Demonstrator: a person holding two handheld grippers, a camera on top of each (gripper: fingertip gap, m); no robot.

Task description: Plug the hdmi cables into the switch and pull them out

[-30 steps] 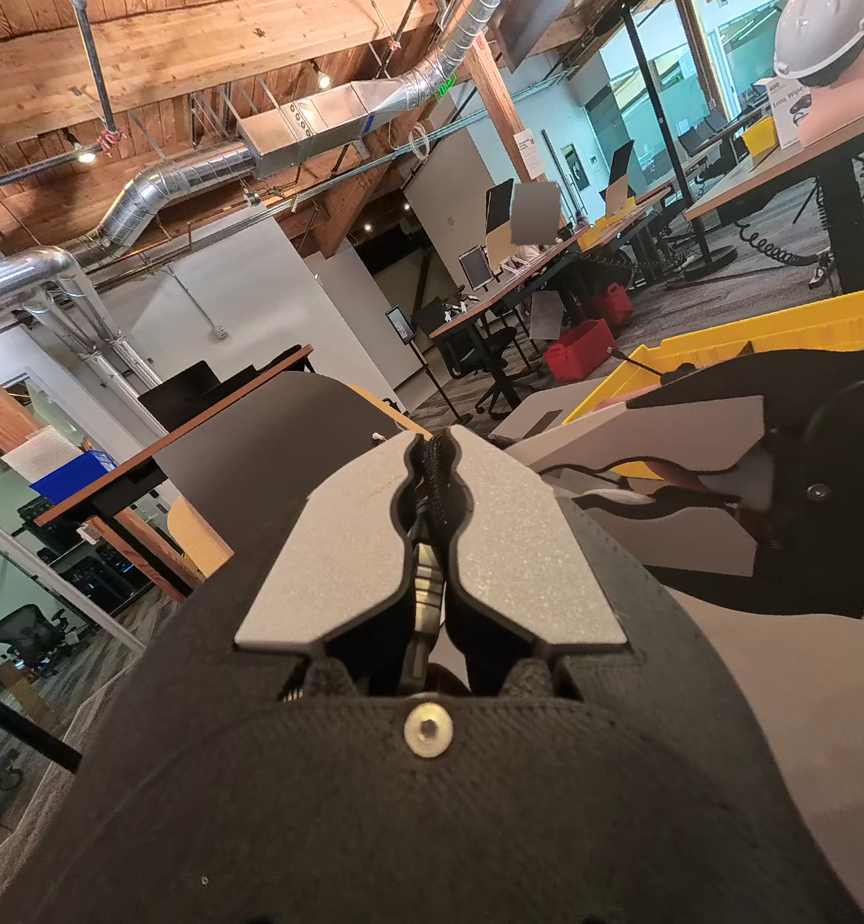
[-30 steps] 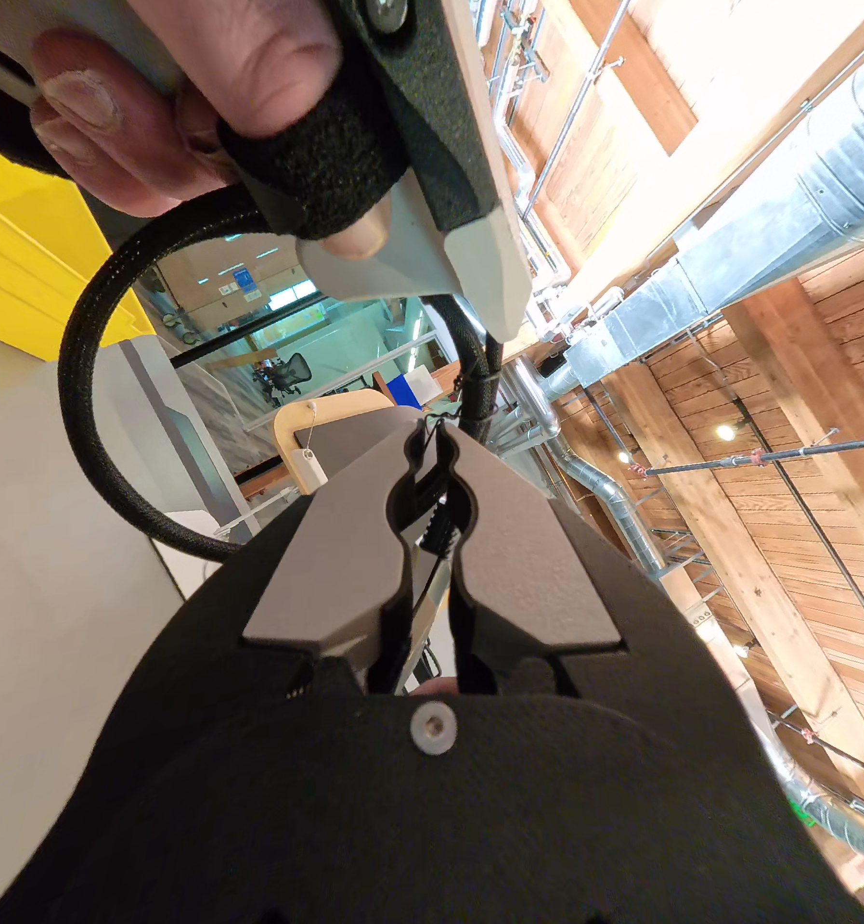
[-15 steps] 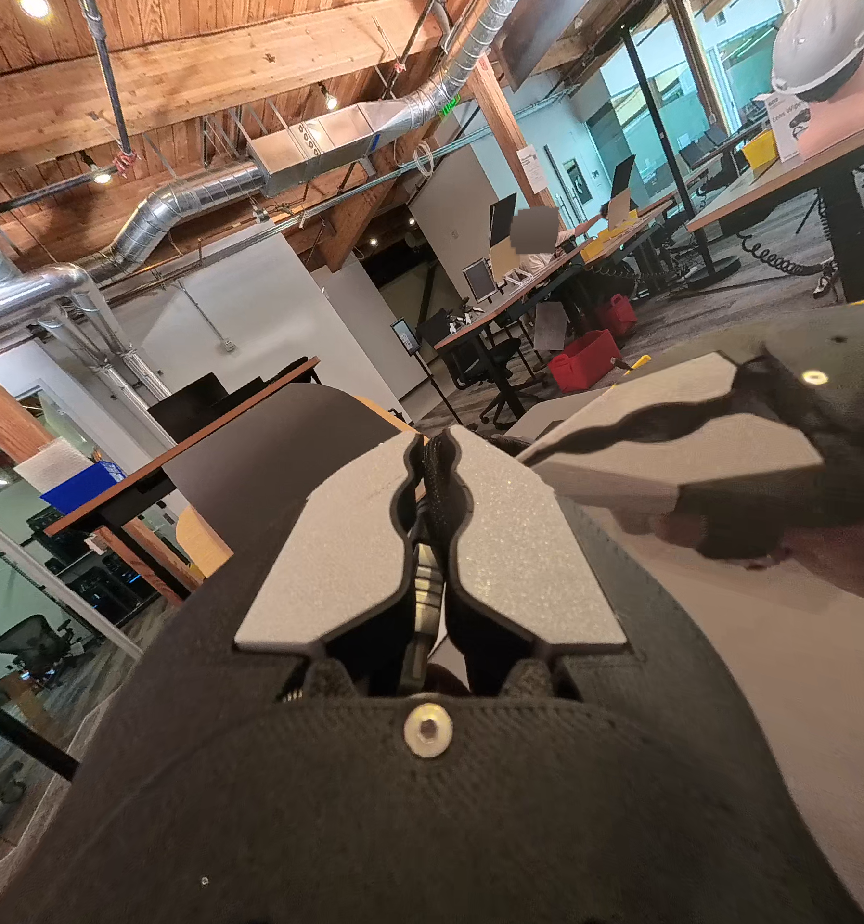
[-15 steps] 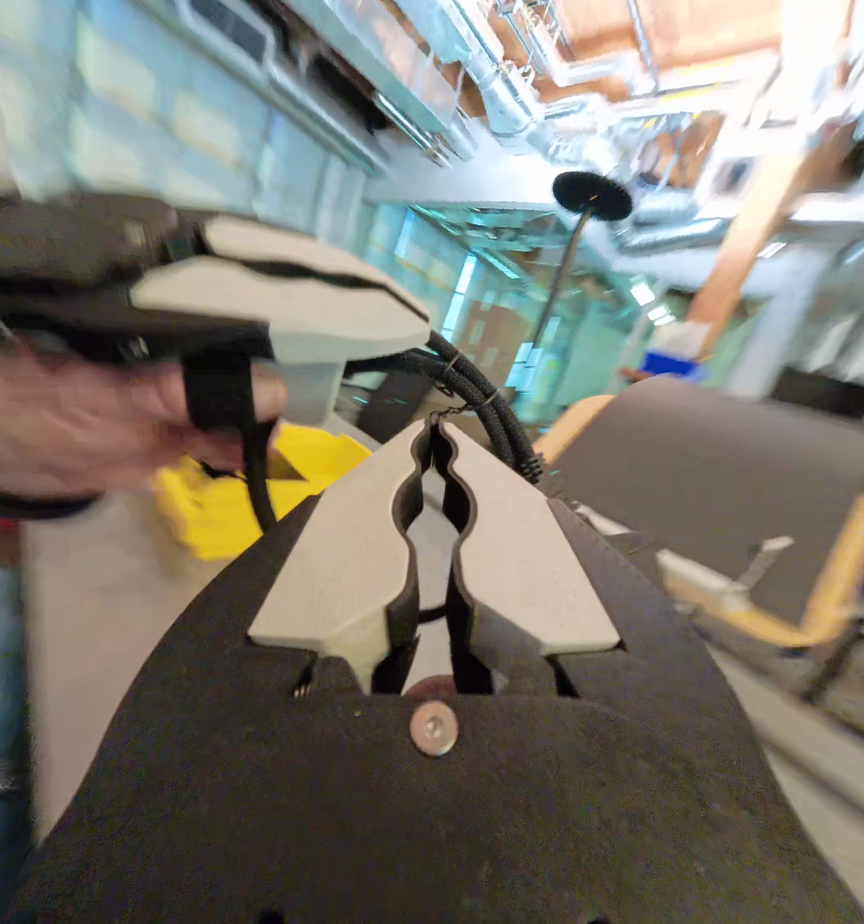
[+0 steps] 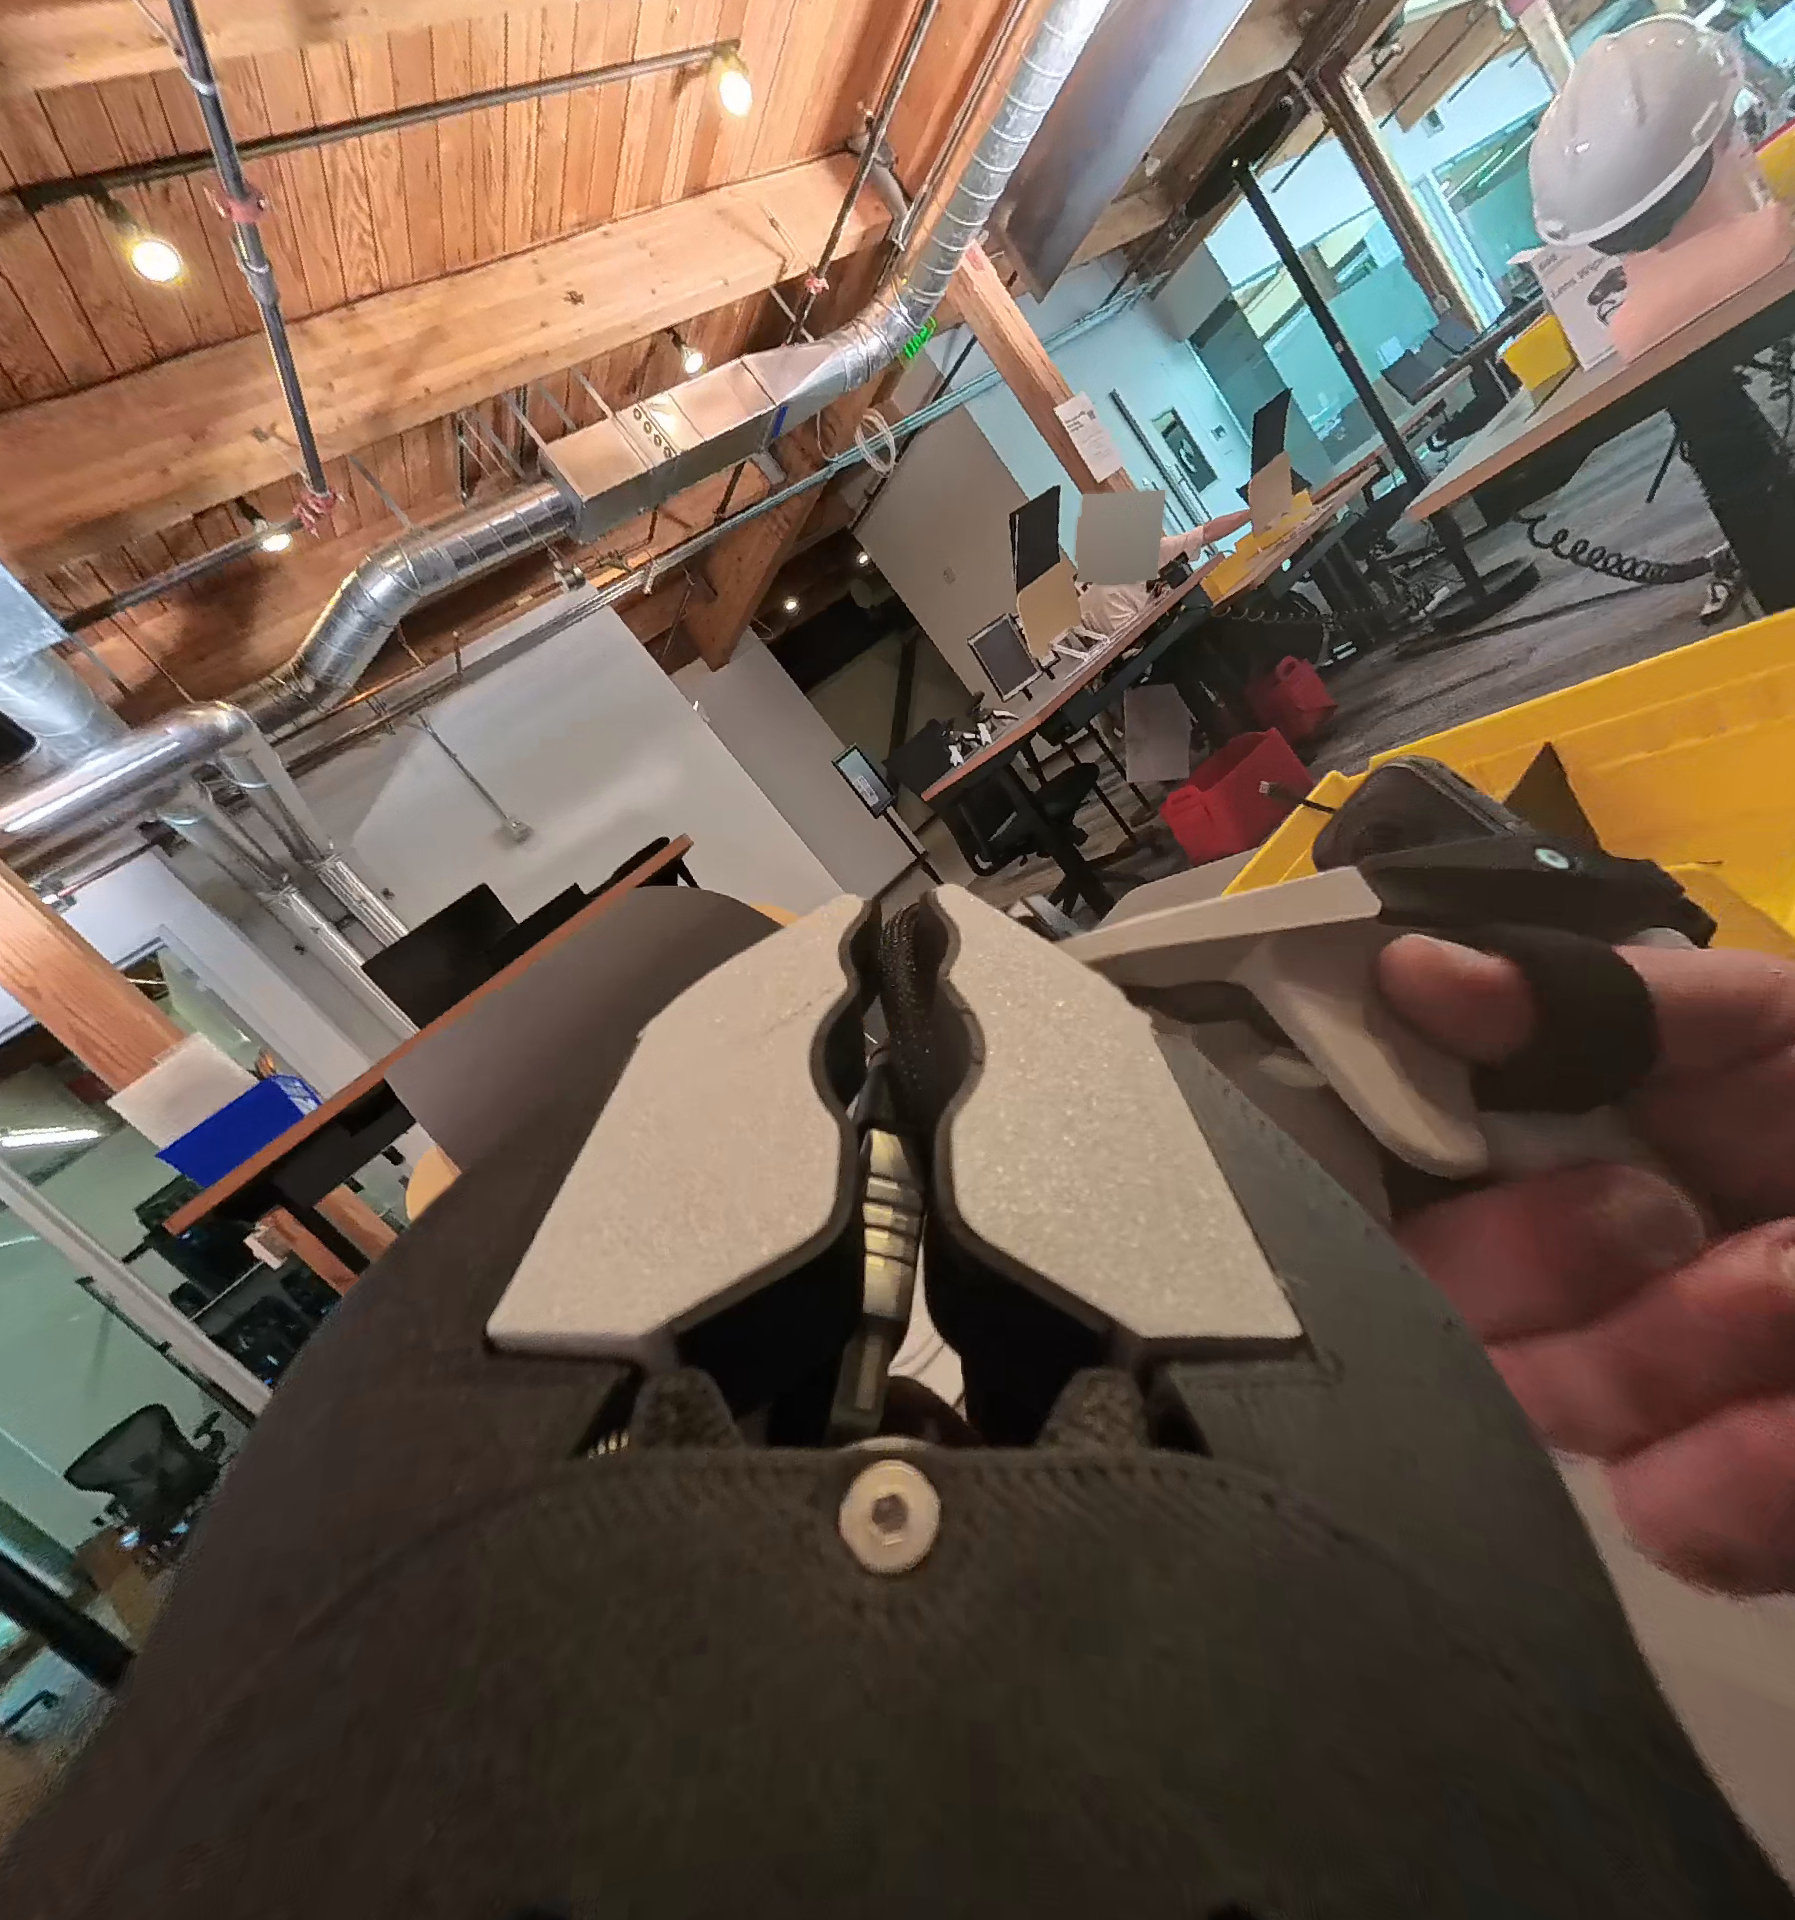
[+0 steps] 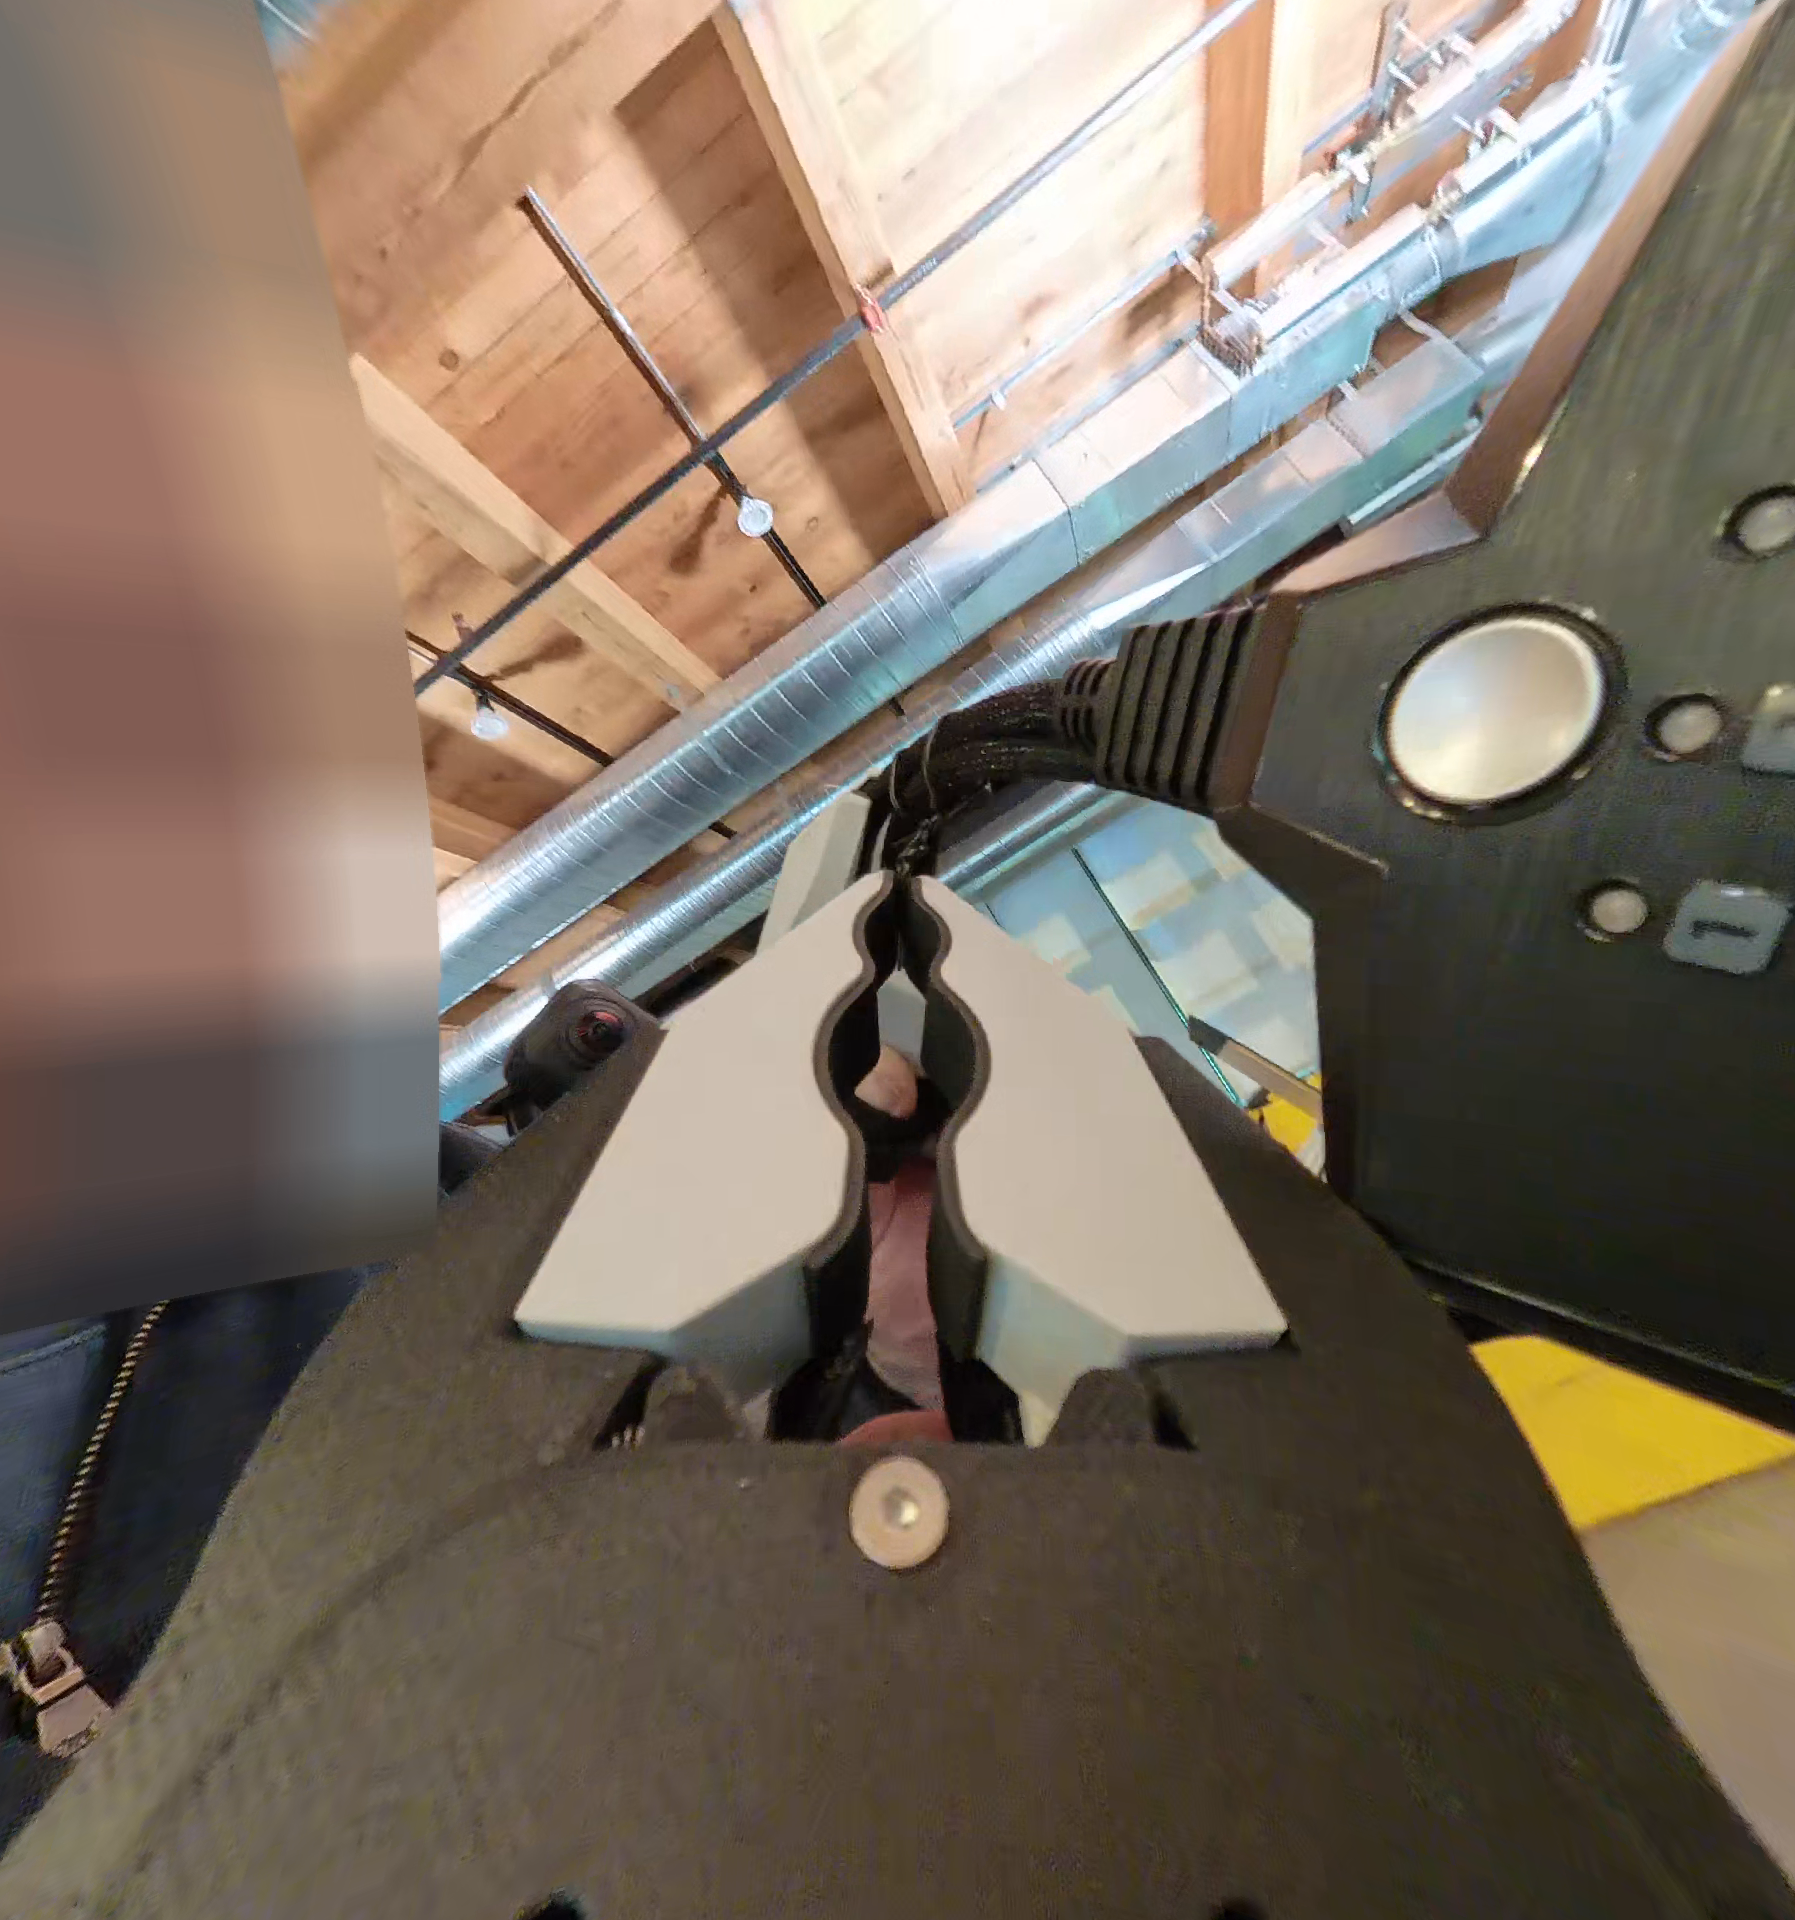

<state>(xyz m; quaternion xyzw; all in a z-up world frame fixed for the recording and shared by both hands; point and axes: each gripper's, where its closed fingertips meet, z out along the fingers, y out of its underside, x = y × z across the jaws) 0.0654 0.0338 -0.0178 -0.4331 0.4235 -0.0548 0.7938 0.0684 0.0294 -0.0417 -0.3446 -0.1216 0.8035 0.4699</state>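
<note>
**Both grippers closed near braided HDMI cable, plug seated in switch**

Left gripper (image 5: 898, 925) pinches the black braided HDMI cable (image 5: 905, 997), which runs lengthwise between the fingers, metal ferrule nearer the camera. Right gripper (image 6: 901, 883) has its fingers nearly together; a thin black strand sits at the tips, grip unclear. Just past them a ribbed black HDMI plug (image 6: 1179, 712) points right, long axis roughly horizontal, seated in the edge of the black switch (image 6: 1558, 935). Yellow bin (image 5: 1641, 769) lies behind the right hand (image 5: 1641, 1226).

Grainy matt grey plastic on the left claw (image 5: 898, 925), braided black sleeve on the cable (image 5: 903, 997), brushed black metal switch (image 6: 1599, 987).
</note>
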